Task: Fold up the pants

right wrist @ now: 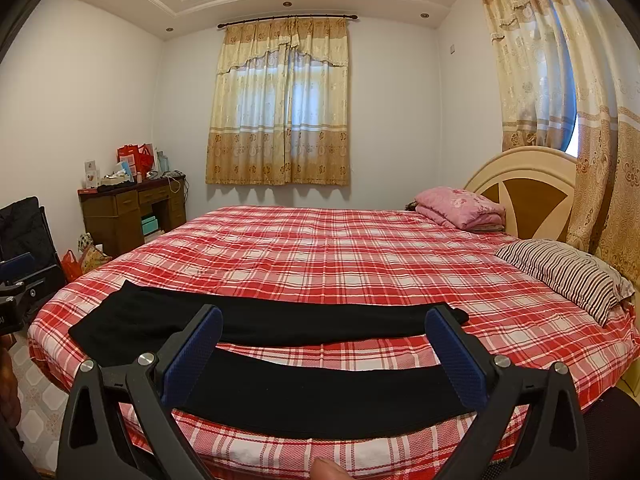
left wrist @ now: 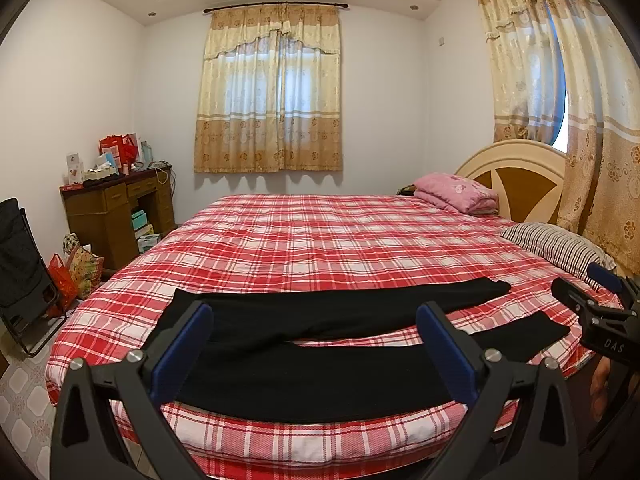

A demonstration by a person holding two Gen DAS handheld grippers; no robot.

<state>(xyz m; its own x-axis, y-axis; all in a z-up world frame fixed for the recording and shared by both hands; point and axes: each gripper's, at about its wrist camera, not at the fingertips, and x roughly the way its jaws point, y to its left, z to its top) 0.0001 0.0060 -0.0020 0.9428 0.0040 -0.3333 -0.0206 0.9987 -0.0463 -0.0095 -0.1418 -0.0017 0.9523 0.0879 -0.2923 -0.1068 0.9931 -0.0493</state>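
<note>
— How were the grippers held?
— The left gripper (left wrist: 314,344) was held level with jaws spread wide; the right gripper (right wrist: 324,348) was likewise parted, nothing clasped, both side by side.

Readable markings: one. White capital letters "DAS" stand on the black body of the right gripper (left wrist: 600,308), seen at the far right edge of the left wrist view, beside the left gripper's own right finger. Printing on the boxes and bags on the desk (left wrist: 116,200) is too small to read.
</note>
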